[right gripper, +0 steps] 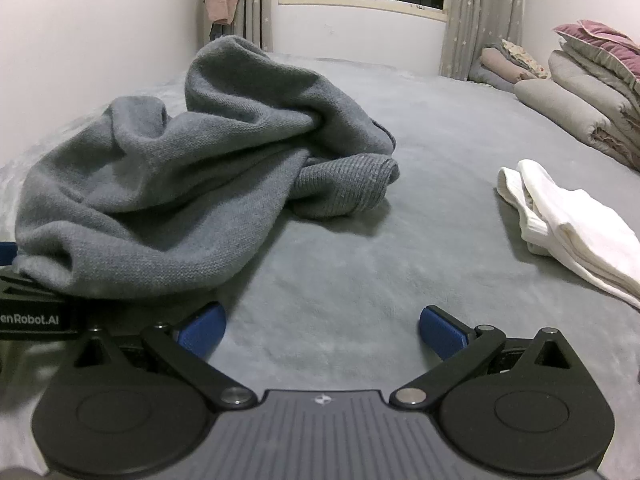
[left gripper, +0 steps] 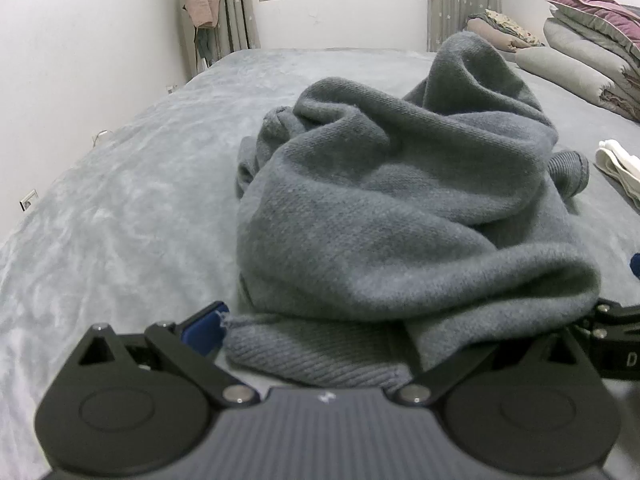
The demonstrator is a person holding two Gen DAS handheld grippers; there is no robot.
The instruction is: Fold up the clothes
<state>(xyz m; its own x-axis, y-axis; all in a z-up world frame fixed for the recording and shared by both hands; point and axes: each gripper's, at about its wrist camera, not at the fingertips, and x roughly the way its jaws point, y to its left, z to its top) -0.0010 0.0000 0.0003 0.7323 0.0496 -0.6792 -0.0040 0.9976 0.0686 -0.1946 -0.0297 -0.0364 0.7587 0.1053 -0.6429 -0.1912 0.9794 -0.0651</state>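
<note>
Left wrist view: the grey sweater (left gripper: 400, 200) lies crumpled on the grey bed cover (left gripper: 120, 200), burying 1 finger of the left gripper (left gripper: 320, 344), which straddles its ribbed hem, jaws wide. The right gripper (right gripper: 322, 330) gapes over bare cover near white folded clothes (right gripper: 568, 224).

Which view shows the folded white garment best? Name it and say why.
The right wrist view: the white garment lies whole on the bed, clear of the grey sweater. The left wrist view catches only its edge at the right border.
</note>
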